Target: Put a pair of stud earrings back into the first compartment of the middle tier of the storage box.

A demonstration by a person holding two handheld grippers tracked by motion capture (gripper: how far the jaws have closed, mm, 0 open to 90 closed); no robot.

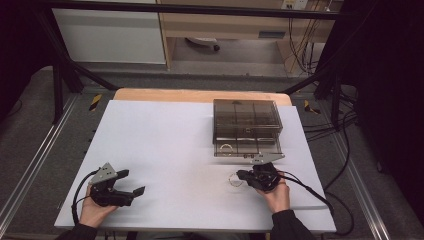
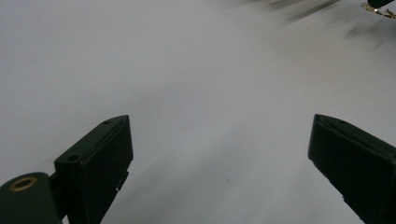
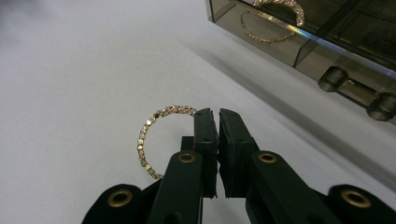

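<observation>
Right gripper (image 3: 218, 116), lower centre of its own view, jaws pinched on a beaded bracelet (image 3: 148, 135) low over the white worktop (image 1: 165, 150), likely bound for the smoky organizer box's (image 1: 245, 120) open drawer (image 3: 280, 37), upper right, holding another bracelet (image 3: 261, 32). Left gripper (image 1: 131, 182) idles wide, lower left.

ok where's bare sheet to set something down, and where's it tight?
Free: the white sheet left of the smoky organizer box, and the stretch between the left gripper and right gripper. Tight: right gripper's strip before the box's open drawer, where a beaded bracelet lies.
</observation>
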